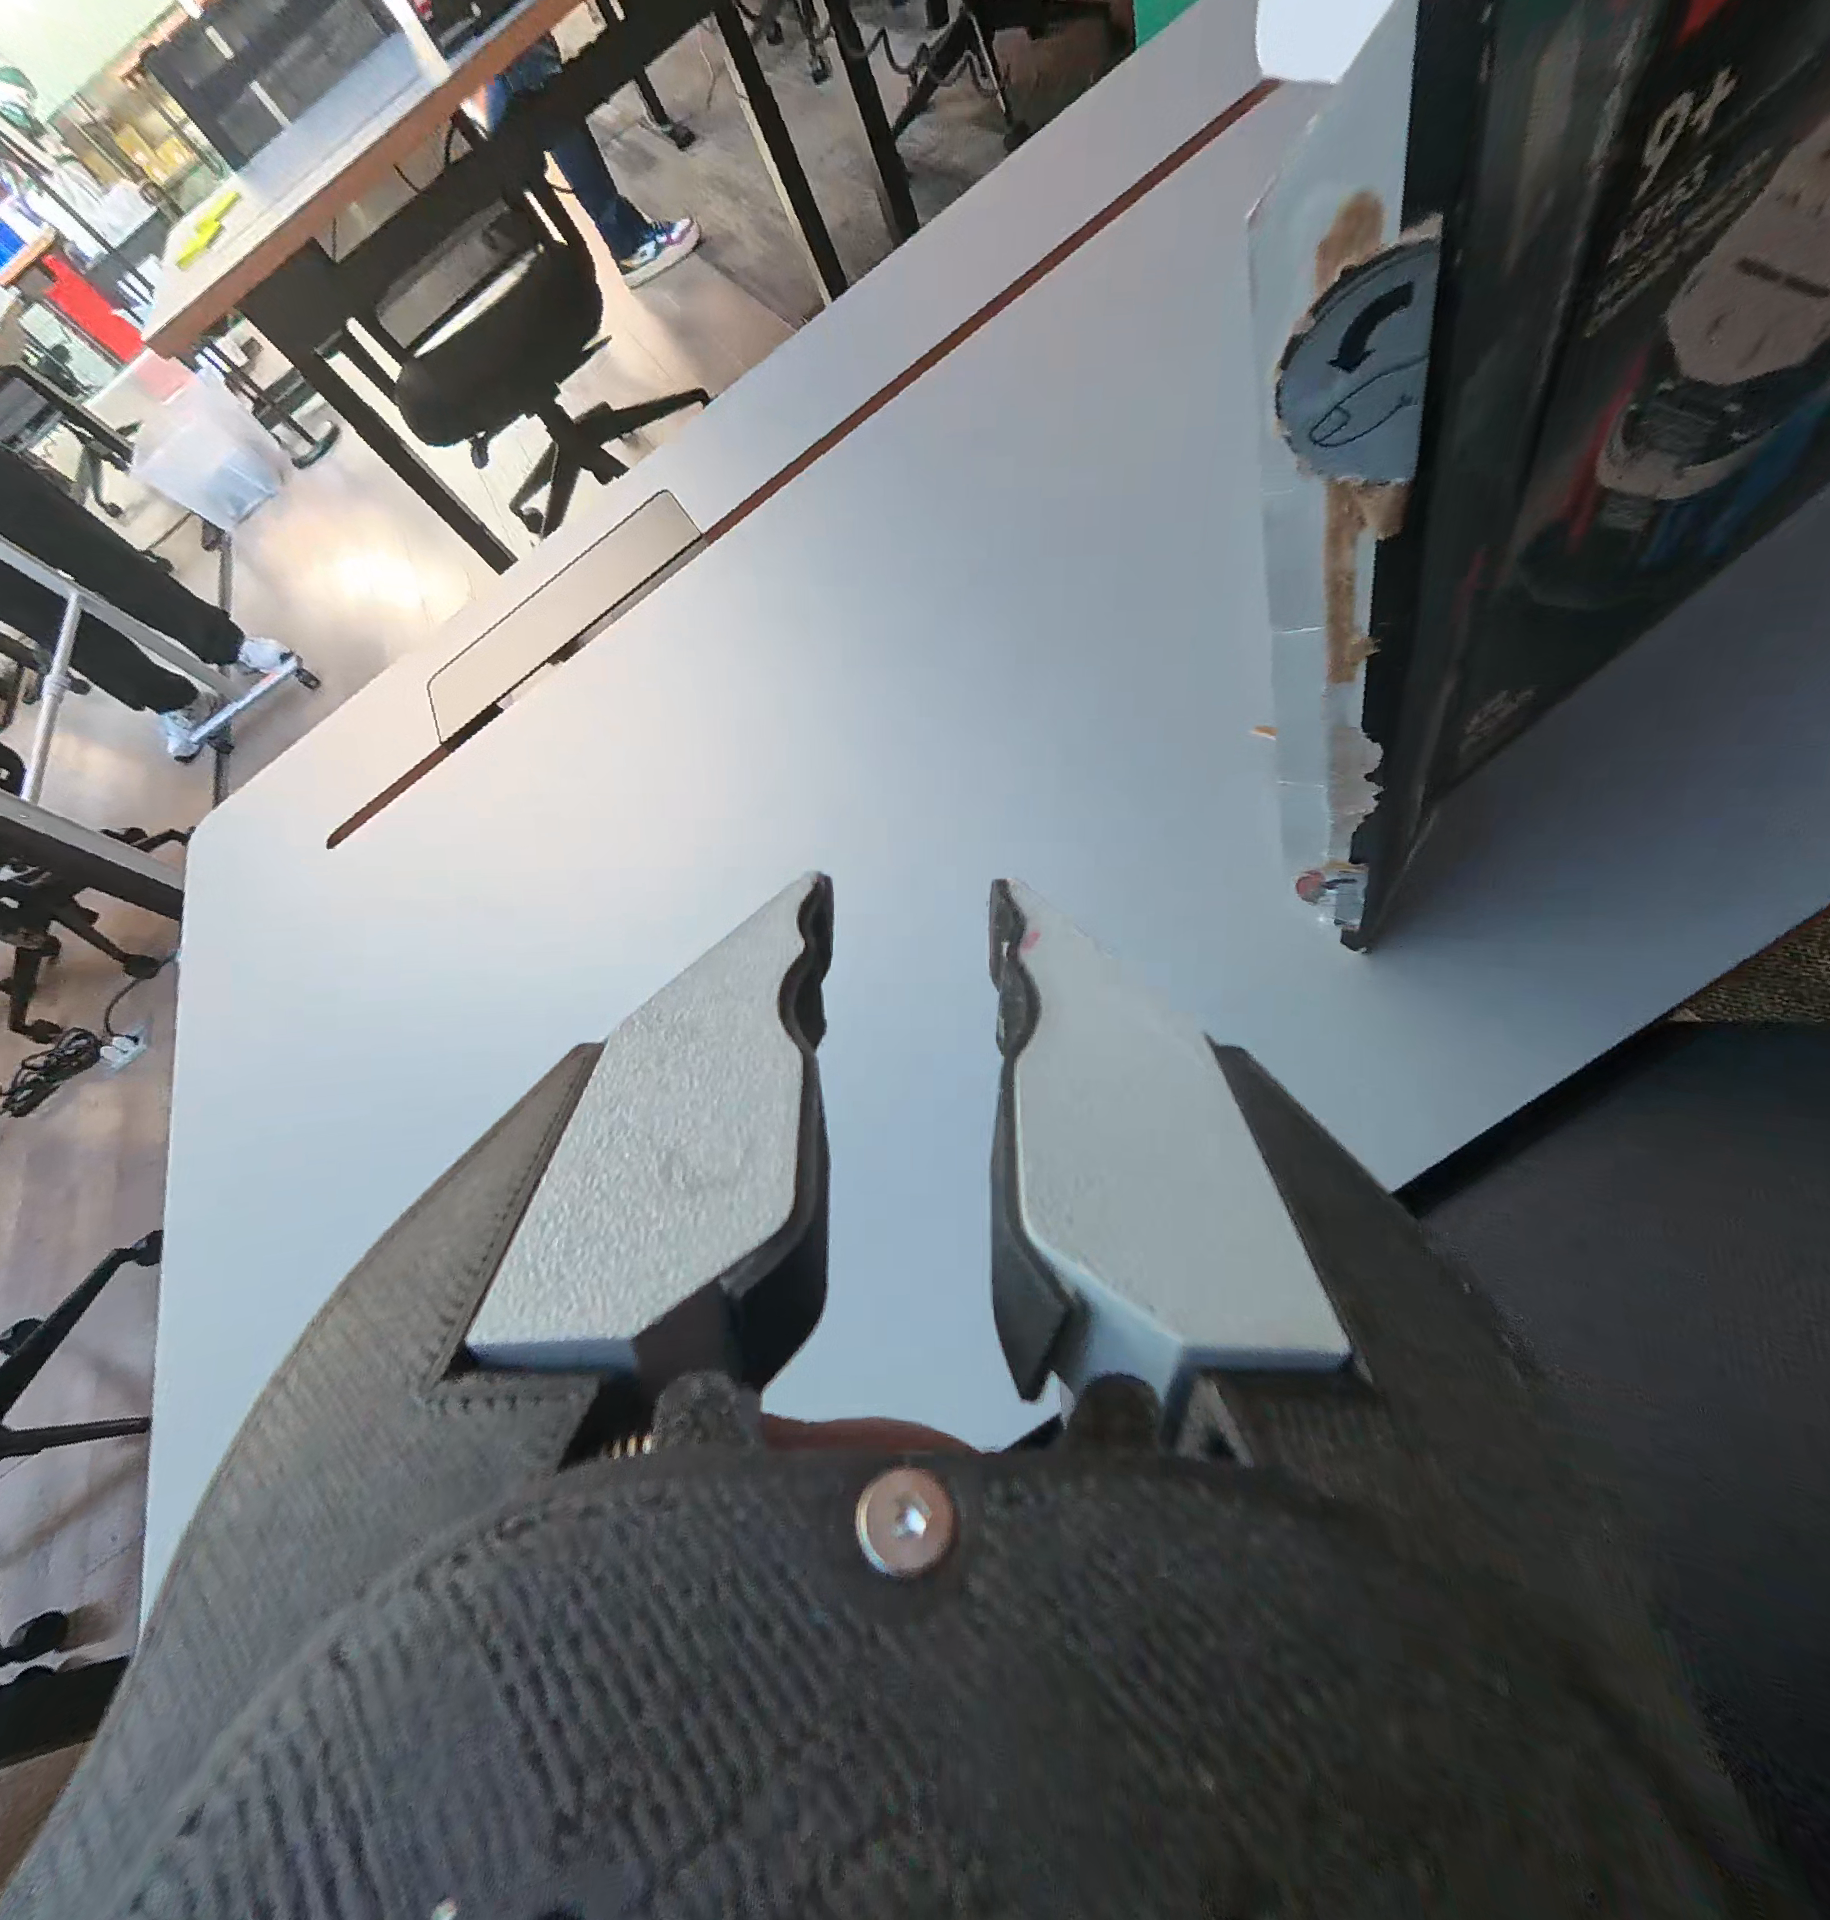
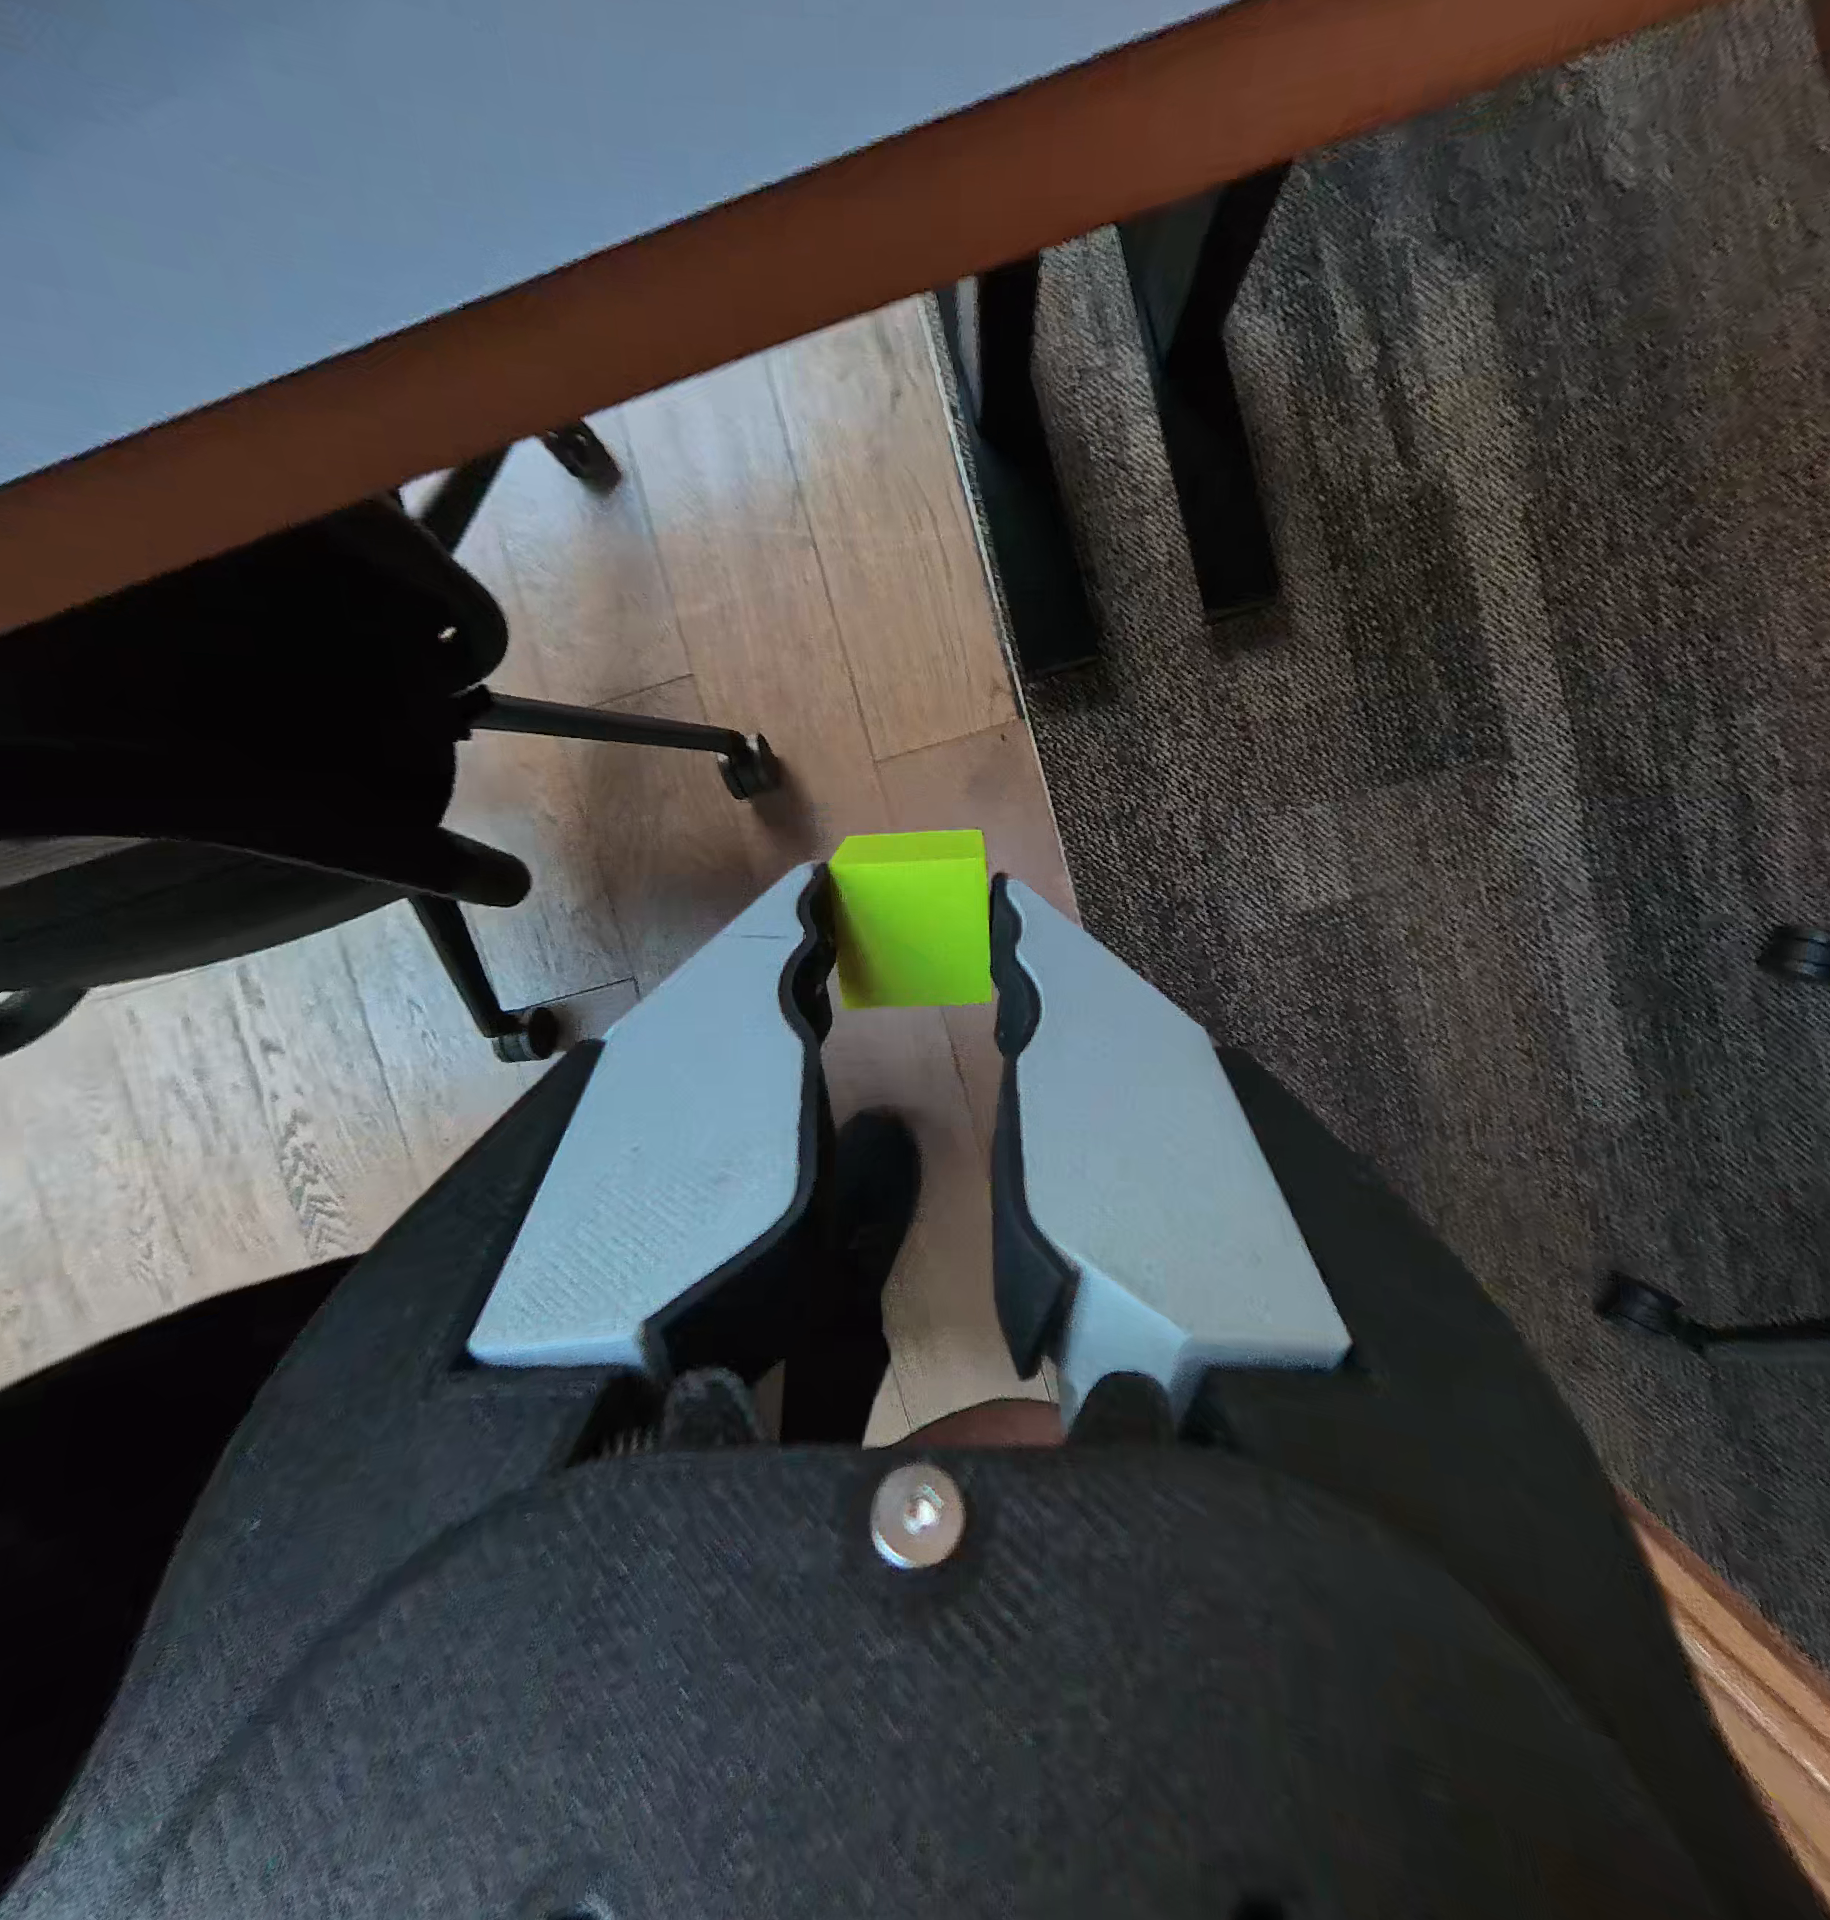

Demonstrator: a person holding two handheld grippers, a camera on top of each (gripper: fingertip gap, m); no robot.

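right gripper [image 2: 909, 914] grips a lime-green cube [image 2: 916, 930] mid-frame, above the floor (off the bench [image 2: 267, 208]); left gripper [image 1: 911, 925] hangs parted, empty, over bare bench.

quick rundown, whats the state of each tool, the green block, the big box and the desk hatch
left tool: fingers apart, nothing between them, above the grey table
right tool: closed on the green block, out past the table edge
green block: gripped on both sides, in the air above the wood floor
dark box: upright on the table, end flap torn open
desk hatch: shut
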